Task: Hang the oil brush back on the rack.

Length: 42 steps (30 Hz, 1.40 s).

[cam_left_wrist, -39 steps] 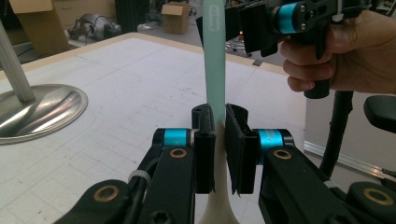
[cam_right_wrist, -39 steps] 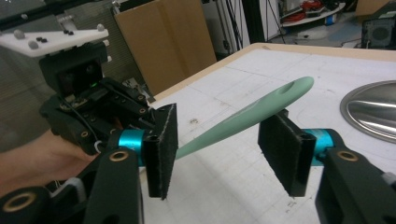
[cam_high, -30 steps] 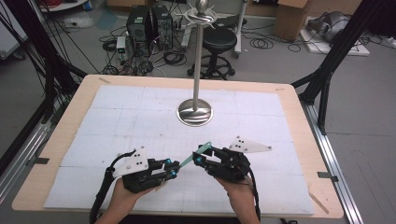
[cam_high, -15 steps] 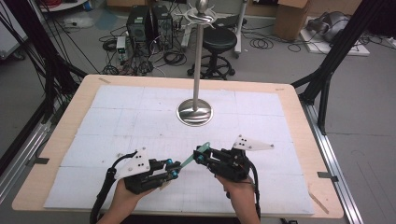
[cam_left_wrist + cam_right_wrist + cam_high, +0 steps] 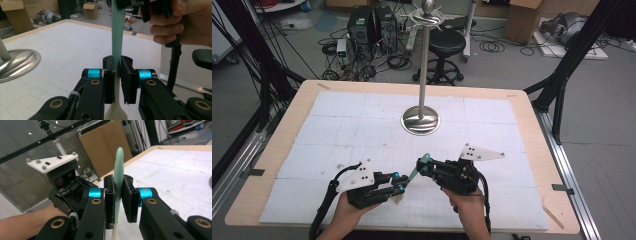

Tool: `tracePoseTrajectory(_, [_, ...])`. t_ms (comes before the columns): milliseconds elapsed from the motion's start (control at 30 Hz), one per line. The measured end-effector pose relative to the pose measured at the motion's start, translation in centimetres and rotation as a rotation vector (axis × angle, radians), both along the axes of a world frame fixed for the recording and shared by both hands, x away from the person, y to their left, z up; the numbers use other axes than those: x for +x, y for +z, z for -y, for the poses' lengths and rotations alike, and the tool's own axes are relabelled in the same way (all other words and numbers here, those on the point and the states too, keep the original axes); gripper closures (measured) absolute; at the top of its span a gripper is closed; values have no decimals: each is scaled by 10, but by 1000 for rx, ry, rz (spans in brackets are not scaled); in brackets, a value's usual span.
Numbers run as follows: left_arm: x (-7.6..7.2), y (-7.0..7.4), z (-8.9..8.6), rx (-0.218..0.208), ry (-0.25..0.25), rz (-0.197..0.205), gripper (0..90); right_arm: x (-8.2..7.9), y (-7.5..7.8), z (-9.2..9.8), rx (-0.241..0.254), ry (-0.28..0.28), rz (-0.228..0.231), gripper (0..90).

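A slim utensil with a green handle and a cream end spans the gap between both grippers, low over the white mat near the table's front edge. My left gripper is shut on it; in the left gripper view the pads clamp where the green handle meets the cream end. My right gripper has just been closing. In the right gripper view its pads press on the green handle, whose rounded tip sticks up past them. A hand holds that gripper.
A metal stand with a round base and a tall pole stands mid-table behind the grippers. The white mat covers the wooden table. A stool, computer cases and cardboard boxes stand on the floor beyond.
The right gripper's jaws have drawn in on the green handle. Both hands and the utensil stay where they were.
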<state>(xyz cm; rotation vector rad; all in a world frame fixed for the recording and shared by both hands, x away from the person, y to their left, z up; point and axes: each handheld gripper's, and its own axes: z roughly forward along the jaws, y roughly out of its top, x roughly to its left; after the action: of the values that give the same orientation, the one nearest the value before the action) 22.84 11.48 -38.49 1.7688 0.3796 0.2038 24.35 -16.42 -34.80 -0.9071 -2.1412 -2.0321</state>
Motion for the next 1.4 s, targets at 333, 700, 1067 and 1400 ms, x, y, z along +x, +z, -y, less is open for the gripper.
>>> tracePoseTrajectory(333, [7,4,-10,-57,-101,-66,513,3,9,1,-12,114,57,828])
tracePoseTrajectory(700, [5,1,-5,-41,-241,-123,567,8,11,-8,-13,294,130,828])
tracePoseTrajectory(1067, [4,-2,-4,-20,-280,-117,837,8,12,-13,-3,369,178,827])
tracePoseTrajectory(1400, [6,2,-7,-60,-163,-96,844,-1,12,-16,4,179,179,466])
